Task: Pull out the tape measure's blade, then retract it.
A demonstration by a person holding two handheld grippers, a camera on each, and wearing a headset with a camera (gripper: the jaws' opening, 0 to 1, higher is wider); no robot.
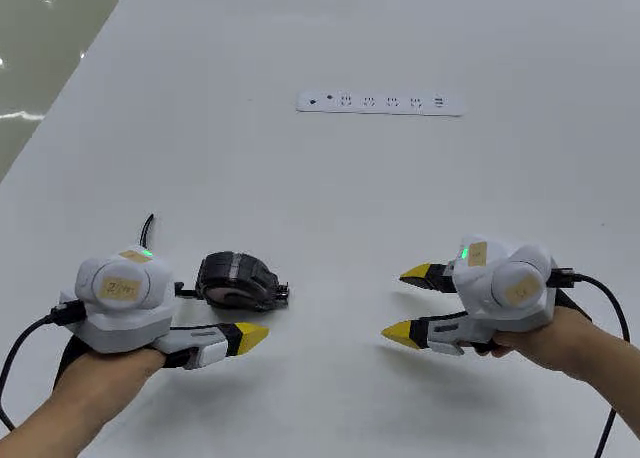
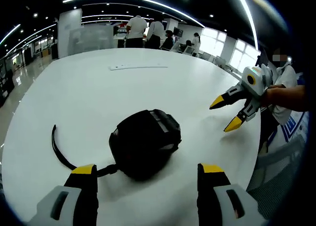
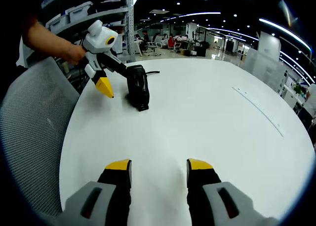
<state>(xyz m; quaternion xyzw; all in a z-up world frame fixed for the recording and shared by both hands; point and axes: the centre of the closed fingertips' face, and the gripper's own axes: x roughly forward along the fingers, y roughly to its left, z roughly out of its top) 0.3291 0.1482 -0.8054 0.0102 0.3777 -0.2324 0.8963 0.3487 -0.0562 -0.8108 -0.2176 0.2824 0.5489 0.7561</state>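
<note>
A black tape measure (image 1: 238,280) lies on the white table (image 1: 330,198), its blade wound in and its hook at the case mouth. Its black strap (image 2: 59,149) trails off to the left. My left gripper (image 1: 245,310) is open, one jaw on either side of the case, and the case (image 2: 145,143) sits just ahead of the yellow fingertips (image 2: 84,169). I cannot tell whether a jaw touches it. My right gripper (image 1: 410,303) hovers open over bare table well to the right, with nothing between its jaws. From the right gripper view, the left gripper (image 3: 118,80) flanks the tape measure (image 3: 137,85).
A white power strip (image 1: 380,102) lies flat at the far middle of the table. The table's left edge (image 1: 60,88) runs diagonally, with floor beyond. A mesh chair back (image 3: 34,132) stands near the table's near side. People stand far behind the table.
</note>
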